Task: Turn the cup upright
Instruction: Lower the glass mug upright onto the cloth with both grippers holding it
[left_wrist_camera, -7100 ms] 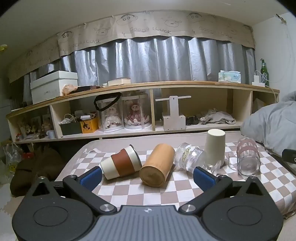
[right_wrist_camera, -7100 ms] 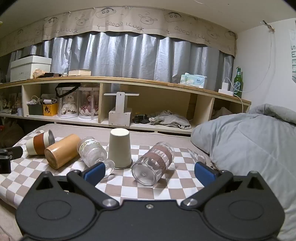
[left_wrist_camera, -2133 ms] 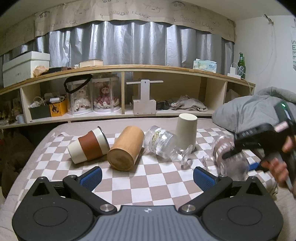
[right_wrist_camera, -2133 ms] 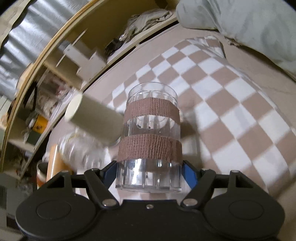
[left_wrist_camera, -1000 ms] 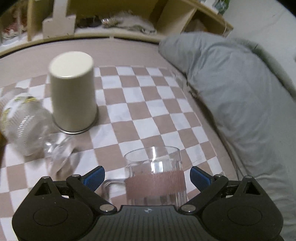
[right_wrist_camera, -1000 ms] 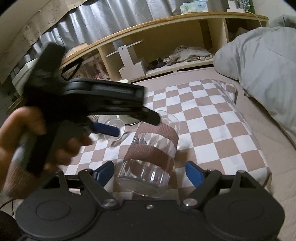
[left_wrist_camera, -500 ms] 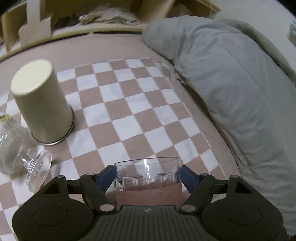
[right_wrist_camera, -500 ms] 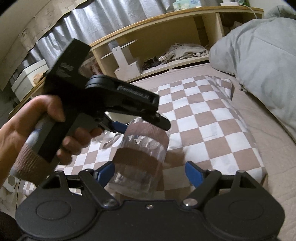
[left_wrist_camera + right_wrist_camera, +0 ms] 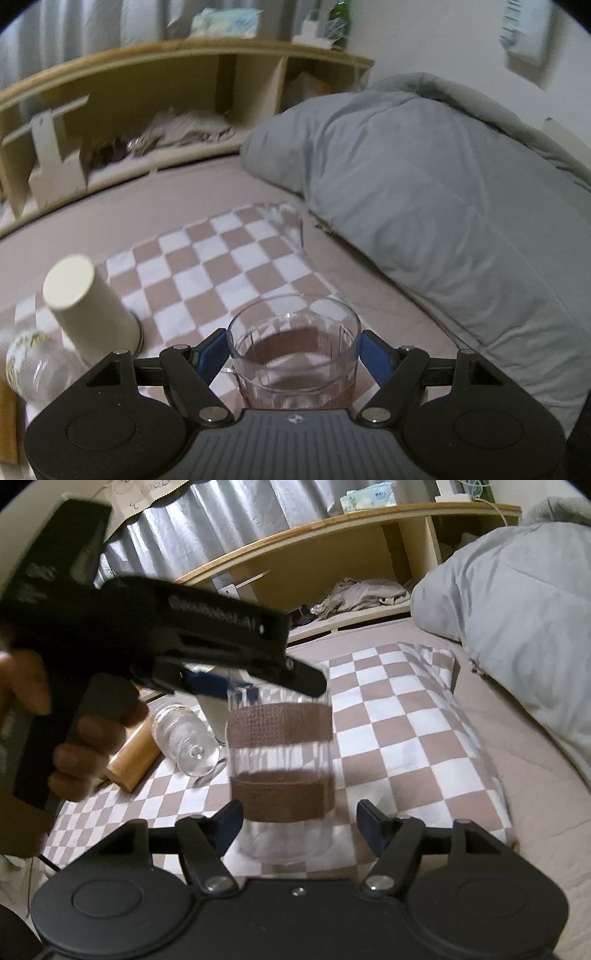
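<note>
The clear glass cup with two brown bands (image 9: 280,768) stands upright, mouth up, just above or on the checkered cloth (image 9: 406,716). My left gripper (image 9: 293,350) is shut on its rim from above; the cup (image 9: 295,354) fills the space between the blue pads. In the right wrist view the left gripper (image 9: 236,683) and the hand holding it cover the upper left. My right gripper (image 9: 299,823) is open, its fingers standing apart on either side of the cup's base without touching it.
A cream cup (image 9: 88,306) stands upside down at the left. A clear goblet (image 9: 184,738) and a tan wooden cup (image 9: 133,760) lie on their sides. A grey duvet (image 9: 443,206) is heaped at the right. A wooden shelf (image 9: 184,92) runs along the back.
The cup has turned from tilted to upright in the left gripper's hold. The right gripper stays open around its base. The left gripper's view has tipped up toward the duvet and shelf.
</note>
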A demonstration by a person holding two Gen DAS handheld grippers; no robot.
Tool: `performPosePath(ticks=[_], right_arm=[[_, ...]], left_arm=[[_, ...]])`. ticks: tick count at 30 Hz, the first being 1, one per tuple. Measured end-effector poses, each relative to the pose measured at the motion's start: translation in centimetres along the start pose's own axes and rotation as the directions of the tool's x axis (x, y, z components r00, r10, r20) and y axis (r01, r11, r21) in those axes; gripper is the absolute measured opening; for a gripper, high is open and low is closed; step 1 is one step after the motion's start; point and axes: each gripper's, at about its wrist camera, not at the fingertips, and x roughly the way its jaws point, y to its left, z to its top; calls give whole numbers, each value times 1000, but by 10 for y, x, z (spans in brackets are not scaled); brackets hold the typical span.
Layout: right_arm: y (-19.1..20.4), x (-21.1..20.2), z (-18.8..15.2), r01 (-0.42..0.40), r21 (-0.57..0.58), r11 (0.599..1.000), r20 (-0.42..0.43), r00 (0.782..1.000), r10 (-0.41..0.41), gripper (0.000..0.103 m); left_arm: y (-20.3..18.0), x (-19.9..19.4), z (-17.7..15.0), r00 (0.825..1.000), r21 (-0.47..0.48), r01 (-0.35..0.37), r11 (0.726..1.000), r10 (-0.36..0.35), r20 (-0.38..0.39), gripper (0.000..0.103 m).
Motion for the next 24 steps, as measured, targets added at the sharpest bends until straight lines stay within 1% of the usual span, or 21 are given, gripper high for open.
performPosePath(ticks=[2, 4, 8, 10, 12, 17, 22, 24], right_arm=[[-2, 2, 1, 13, -9, 1000, 17, 1000, -13, 62], [-6, 5, 3, 41, -15, 999, 23, 999, -40, 55], [-13, 7, 4, 91, -46, 995, 66, 994, -87, 49], [-19, 10, 5, 105, -43, 994, 68, 992, -102, 42], [-24, 16, 6, 125, -45, 991, 62, 991, -123, 37], [-33, 29, 8, 148, -32, 988, 56, 988, -146, 36], [-36, 35, 9, 151, -20, 988, 52, 987, -150, 36], [-36, 35, 8, 163, -25, 986, 51, 986, -162, 37]], left_arm=[[-9, 0, 0, 1000, 32, -9, 999, 8, 13, 77], [-16, 3, 0, 1000, 64, -20, 998, 19, 22, 77], [-28, 6, -3, 998, 104, -42, 994, 37, 47, 77], [-32, 7, -3, 998, 116, -49, 992, 43, 53, 77], [-36, 8, -3, 997, 128, -60, 990, 53, 60, 77], [-42, 13, -3, 993, 149, -91, 985, 79, 86, 77], [-42, 15, -2, 992, 152, -91, 984, 76, 99, 77], [-39, 13, -4, 993, 145, -69, 987, 54, 102, 78]])
